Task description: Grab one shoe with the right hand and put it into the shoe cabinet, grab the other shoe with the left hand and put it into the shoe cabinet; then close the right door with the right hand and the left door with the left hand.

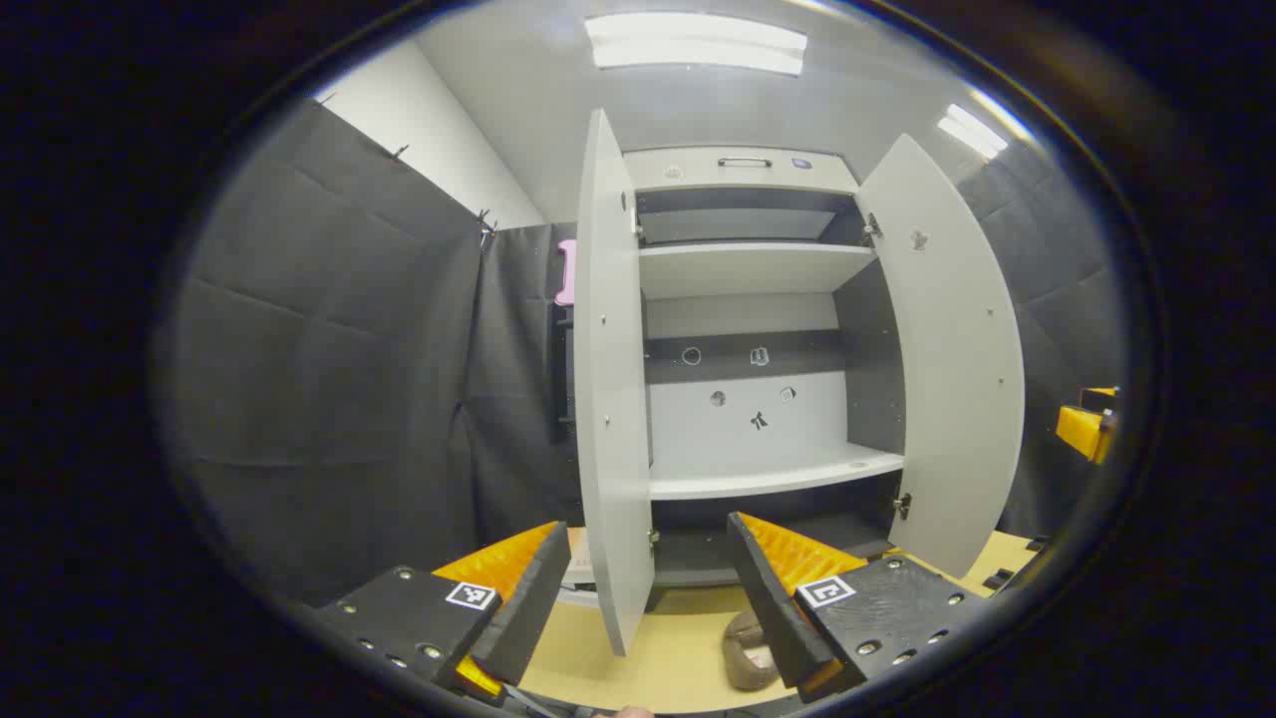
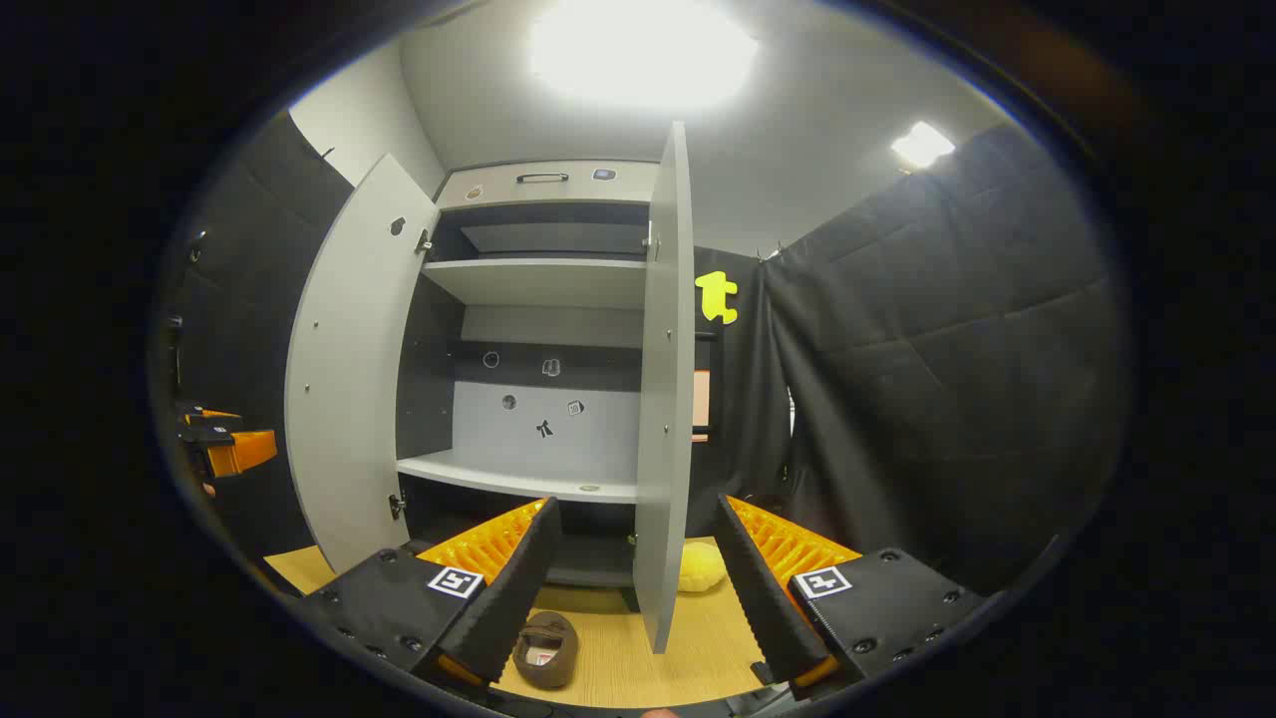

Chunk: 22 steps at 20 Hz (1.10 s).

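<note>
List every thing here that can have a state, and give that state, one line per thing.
shoe cabinet: both doors open, shelves bare
left door: swung open
right door: swung open
brown shoe: on the floor, outside the cabinet
yellow shoe: on the floor behind the right door
left gripper: open, holding nothing
right gripper: open, holding nothing
ceiling lights: on

Open tongs face the shoe cabinet, both doors wide.
</note>
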### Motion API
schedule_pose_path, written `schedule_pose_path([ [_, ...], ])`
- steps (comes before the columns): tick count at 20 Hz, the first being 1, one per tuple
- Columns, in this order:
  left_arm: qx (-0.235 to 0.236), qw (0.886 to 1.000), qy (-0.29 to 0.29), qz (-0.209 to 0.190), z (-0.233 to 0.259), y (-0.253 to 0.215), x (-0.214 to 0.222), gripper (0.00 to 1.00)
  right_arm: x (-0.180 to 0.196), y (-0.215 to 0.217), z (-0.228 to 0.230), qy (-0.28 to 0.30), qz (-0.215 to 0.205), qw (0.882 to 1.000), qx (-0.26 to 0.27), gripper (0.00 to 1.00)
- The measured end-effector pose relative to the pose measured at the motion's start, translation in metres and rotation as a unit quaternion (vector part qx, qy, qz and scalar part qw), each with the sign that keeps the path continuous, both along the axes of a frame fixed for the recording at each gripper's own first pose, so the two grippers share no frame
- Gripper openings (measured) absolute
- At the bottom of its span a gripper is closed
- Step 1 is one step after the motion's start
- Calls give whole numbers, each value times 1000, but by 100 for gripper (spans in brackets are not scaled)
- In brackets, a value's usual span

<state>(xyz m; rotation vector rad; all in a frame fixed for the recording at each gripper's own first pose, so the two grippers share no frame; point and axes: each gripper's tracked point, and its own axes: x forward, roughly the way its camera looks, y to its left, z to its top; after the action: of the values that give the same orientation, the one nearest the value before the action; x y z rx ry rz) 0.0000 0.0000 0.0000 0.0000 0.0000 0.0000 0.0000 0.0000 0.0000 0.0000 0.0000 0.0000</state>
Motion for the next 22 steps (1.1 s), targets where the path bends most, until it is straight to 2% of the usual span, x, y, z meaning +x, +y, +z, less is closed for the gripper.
schedule_pose_path([
  [1, 0, 1000, -2, 2, 1, 0, 0, 100, 1, 1, 0, 0, 2, 1000, 1, 97],
  [16, 10, 1000, -8, 10, 2, -7, 2, 100, 18, 3, -14, 6, 17, 1000, 8, 97],
  [22, 16, 1000, -6, 20, 1, -22, 9, 100, 34, 21, -35, 22, 54, 998, 8, 97],
])
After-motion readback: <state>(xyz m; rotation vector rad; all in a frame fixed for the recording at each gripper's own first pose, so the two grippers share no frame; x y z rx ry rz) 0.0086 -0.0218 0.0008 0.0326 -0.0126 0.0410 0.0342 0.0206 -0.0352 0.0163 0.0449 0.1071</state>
